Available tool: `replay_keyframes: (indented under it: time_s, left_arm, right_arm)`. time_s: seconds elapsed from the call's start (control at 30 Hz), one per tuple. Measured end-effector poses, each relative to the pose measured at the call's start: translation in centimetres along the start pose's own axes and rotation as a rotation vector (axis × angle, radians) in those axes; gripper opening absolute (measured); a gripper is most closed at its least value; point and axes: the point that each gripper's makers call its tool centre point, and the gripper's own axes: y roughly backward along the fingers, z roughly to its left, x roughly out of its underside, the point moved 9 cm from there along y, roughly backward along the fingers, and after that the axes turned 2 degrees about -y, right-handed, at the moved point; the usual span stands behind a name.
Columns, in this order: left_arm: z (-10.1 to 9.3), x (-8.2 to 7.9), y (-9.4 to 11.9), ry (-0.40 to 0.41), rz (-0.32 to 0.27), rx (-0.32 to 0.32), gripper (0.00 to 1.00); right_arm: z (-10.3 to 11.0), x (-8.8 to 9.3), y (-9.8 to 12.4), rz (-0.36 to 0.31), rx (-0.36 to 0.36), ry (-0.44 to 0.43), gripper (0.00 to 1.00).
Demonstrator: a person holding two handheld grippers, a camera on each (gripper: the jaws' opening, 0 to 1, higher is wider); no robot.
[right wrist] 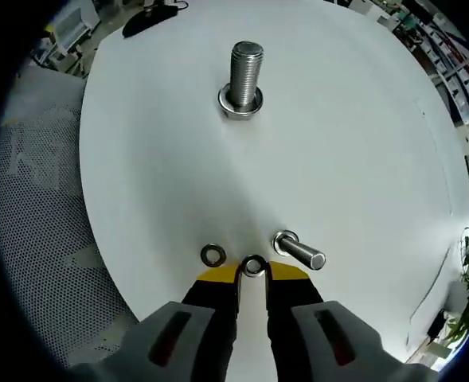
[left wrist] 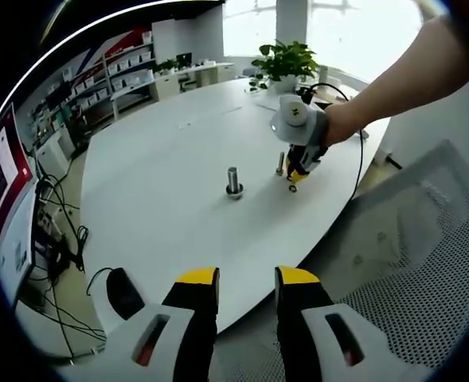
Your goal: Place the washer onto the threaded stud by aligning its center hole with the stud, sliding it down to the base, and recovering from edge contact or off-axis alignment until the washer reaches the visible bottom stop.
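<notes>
White and rounded, the table fills the middle of a bright office-like room, with shelving along the far wall, a leafy potted plant at the table's far edge, and a tangle of cables on the floor beside a screen at the left. A pale mesh chair back sits just off the near edge of the table. Near the table's centre the large threaded stud stands upright on its wide head, nothing on its shaft. In the right gripper view, a smaller bolt stands close by (it seems to lean in the fisheye), and a loose washer lies flat on the table just to the left of the tips. The right gripper has its yellow-tipped jaws closed onto a second washer, pinched at its near edge and held low at the tabletop, well apart from the stud. In the left gripper view the person's forearm reaches in from the right above that gripper. The left gripper hangs back over the table's near edge, jaws parted with nothing between them.
</notes>
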Motion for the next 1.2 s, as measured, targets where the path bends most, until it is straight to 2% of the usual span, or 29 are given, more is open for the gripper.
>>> replay_keyframes:
  time_s: [0.23,0.6,0.73,0.87,1.0,1.2]
  left_arm:
    - [0.0,0.0,0.0,0.001,-0.001,0.0,0.26]
    - [0.0,0.0,0.0,-0.001,0.003,-0.001,0.26]
    - [0.0,0.0,0.0,0.001,0.001,0.001,0.26]
    - [0.0,0.0,0.0,-0.003,0.002,0.003,0.26]
    - [0.0,0.0,0.0,-0.002,-0.001,0.002,0.26]
    - [-0.1,-0.1,0.0,-0.008,-0.002,0.004,0.26]
  right_arm:
    - [0.1,0.7,0.1,-0.06,0.011,-0.055,0.15]
    - [0.3,1.3,0.2,-0.115,0.039,-0.078,0.15]
    - [0.4,1.8,0.3,-0.115,0.014,-0.124,0.14]
    - [0.3,2.4,0.6,-0.097,0.016,-0.113,0.14]
    - [0.0,2.6,1.2,-0.119,0.014,-0.141,0.14]
    - [0.1,2.3,2.1,-0.138,0.016,-0.129,0.14]
